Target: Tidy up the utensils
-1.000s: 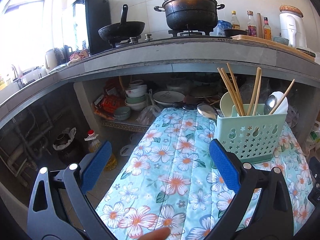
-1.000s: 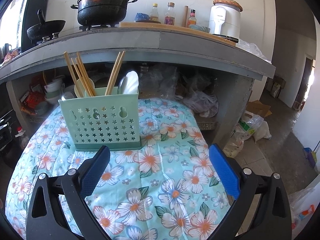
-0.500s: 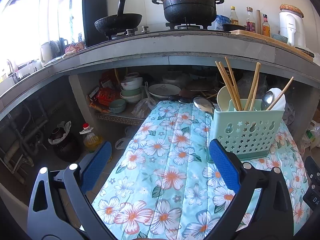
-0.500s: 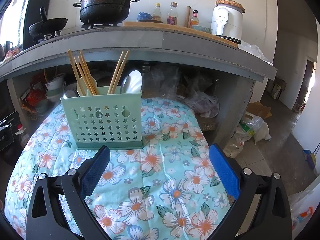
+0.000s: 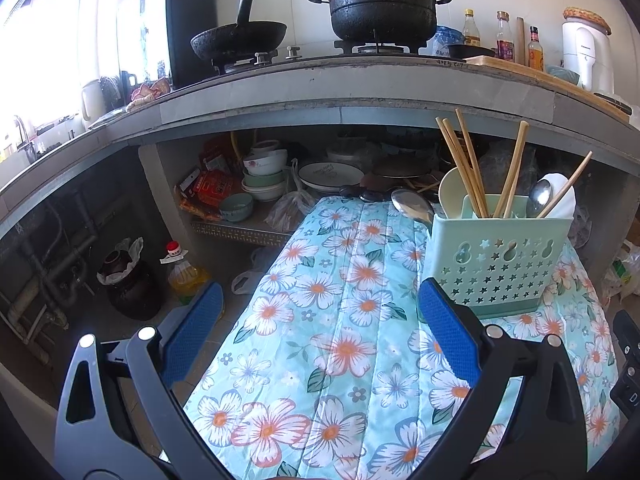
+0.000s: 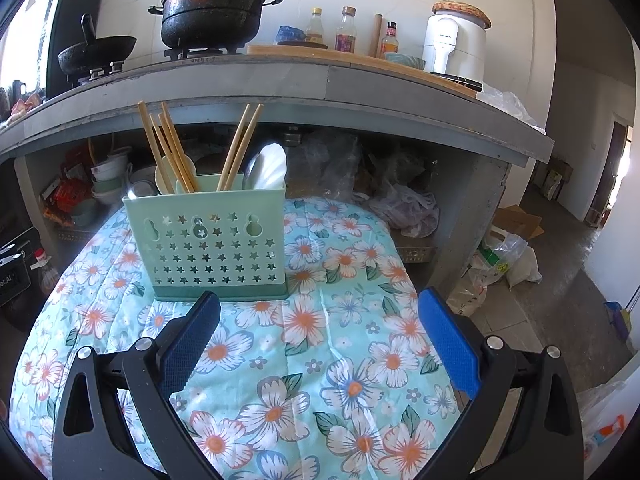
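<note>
A mint-green utensil holder [image 5: 496,256] [image 6: 212,240] with star cut-outs stands upright on the floral cloth [image 5: 340,320] [image 6: 320,340]. Several wooden chopsticks [image 5: 468,164] [image 6: 172,148], a metal spoon [image 5: 538,198] and white spoons [image 6: 272,168] stick out of it. Another metal spoon [image 5: 410,204] shows at the holder's far left corner. My left gripper [image 5: 320,336] is open and empty, near side and left of the holder. My right gripper [image 6: 320,336] is open and empty too, just in front of the holder.
A concrete counter [image 5: 360,80] overhangs the far end, carrying a black pot [image 5: 380,4], a wok [image 5: 240,42], bottles [image 6: 346,32] and a white appliance [image 6: 454,46]. Bowls and plates [image 5: 264,176] fill the shelf beneath. An oil bottle [image 5: 182,270] and jar [image 5: 128,284] stand on the floor left.
Both grippers have drawn back a little from the holder, and the left view has tilted up slightly. The fingertip at the left view's bottom edge is gone. Both stay open.
</note>
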### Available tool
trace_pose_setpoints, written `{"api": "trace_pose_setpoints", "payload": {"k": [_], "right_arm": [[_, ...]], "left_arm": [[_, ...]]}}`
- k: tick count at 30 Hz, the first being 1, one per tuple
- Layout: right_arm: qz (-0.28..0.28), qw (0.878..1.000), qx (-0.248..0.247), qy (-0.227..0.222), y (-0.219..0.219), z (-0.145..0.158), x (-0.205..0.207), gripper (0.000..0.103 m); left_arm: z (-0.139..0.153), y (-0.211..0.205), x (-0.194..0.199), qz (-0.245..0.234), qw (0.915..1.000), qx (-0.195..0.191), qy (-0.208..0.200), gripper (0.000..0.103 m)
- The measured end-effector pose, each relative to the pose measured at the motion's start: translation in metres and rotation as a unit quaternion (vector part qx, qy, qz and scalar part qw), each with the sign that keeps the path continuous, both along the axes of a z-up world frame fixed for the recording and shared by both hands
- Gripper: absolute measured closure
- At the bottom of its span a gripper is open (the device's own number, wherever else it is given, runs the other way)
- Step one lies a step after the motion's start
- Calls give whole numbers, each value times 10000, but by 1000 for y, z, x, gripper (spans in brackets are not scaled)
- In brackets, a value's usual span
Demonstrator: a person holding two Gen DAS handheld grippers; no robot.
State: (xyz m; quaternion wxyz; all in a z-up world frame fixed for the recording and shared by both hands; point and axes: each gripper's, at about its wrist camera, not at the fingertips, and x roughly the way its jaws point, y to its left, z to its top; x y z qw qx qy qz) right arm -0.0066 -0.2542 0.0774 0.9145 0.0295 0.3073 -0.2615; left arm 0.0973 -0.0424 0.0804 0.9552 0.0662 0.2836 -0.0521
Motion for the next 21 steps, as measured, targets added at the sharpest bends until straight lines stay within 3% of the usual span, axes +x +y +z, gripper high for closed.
{"api": "trace_pose_setpoints", "payload": {"k": [21], "right_arm": [[1,10000,-16,-1,2,1,1,7]], "left_arm": [[-1,1,1,6,10000,4,14,9]]}}
